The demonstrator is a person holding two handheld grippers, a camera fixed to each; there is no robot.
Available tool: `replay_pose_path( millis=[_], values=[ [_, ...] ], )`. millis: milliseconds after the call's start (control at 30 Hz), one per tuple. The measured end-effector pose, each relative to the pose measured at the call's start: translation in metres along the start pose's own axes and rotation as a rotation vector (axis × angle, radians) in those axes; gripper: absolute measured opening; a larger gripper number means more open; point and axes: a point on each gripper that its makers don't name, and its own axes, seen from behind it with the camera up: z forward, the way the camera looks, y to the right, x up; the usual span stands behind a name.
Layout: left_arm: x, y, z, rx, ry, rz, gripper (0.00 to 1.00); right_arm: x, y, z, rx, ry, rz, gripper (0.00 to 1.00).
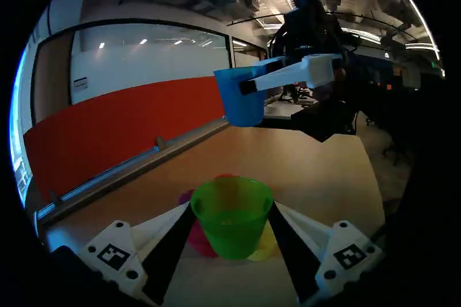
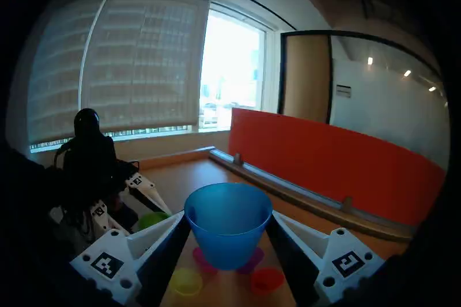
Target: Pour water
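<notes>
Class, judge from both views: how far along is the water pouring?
Done: both cups are gripped, the green cup in the left gripper and the blue cup in the right gripper, held clear of the table. In hand: the blue cup hangs higher than the green, near upright. Left: probably the pour itself; I cannot make out water in either cup.

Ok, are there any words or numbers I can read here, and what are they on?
No words or numbers can be read.
Wall sign: too blurred to read.
Tags on the left gripper and right gripper: black-and-white patterns, no letters.
Cups: the green cup and blue cup are plain.
</notes>
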Motion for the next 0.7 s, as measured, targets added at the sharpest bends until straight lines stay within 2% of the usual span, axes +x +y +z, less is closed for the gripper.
replay_pose_path(
  millis=[367,567,700],
  values=[
    [-0.030,-0.005,0.000,-0.008,-0.107,0.021,0.87,-0.037,0.009,-0.005,0.003,-0.061,0.019,0.90],
    [-0.042,-0.009,0.000,-0.013,-0.149,0.003,0.87,-0.067,0.009,-0.007,0.024,-0.119,0.022,0.90],
    [-0.053,-0.011,0.000,-0.015,-0.190,0.008,0.87,-0.086,0.010,-0.007,0.028,-0.159,0.011,0.90]
  ],
)
